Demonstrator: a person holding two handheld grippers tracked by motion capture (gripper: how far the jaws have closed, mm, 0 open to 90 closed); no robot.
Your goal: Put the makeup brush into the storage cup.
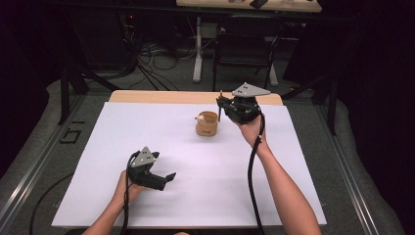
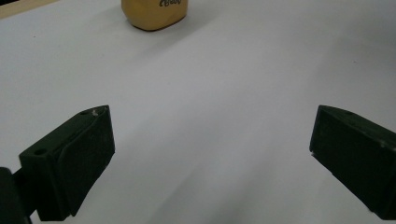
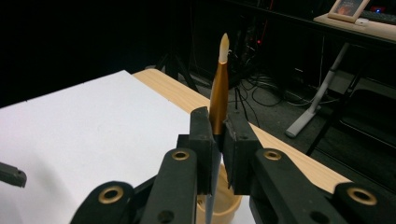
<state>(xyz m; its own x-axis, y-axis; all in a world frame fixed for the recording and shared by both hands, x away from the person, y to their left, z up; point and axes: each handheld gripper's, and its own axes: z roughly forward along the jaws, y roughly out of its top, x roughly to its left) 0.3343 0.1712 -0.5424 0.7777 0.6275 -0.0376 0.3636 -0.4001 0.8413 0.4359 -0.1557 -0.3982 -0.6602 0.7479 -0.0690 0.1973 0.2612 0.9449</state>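
Observation:
My right gripper point(image 3: 218, 140) is shut on a thin brush point(image 3: 219, 88) with a gold ferrule and a pale tip; the brush stands upright between the pads. In the high view this gripper point(image 1: 222, 104) hovers just right of a tan cup point(image 1: 207, 124), and a small white-tipped thing point(image 1: 199, 118) leans at the cup's rim. The cup's rim point(image 3: 226, 205) sits directly below the right gripper's jaws. My left gripper point(image 1: 166, 178) rests on the white sheet at the near left, its jaws wide apart with nothing between them point(image 2: 210, 154). The cup point(image 2: 154, 14) stands far ahead of it.
A white sheet point(image 1: 195, 176) covers most of the wooden table point(image 1: 147, 96). Beyond the far edge stand a black chair point(image 1: 244, 49), a white desk leg point(image 1: 197, 54) and loose cables on the floor. A cable trails from each gripper along the forearms.

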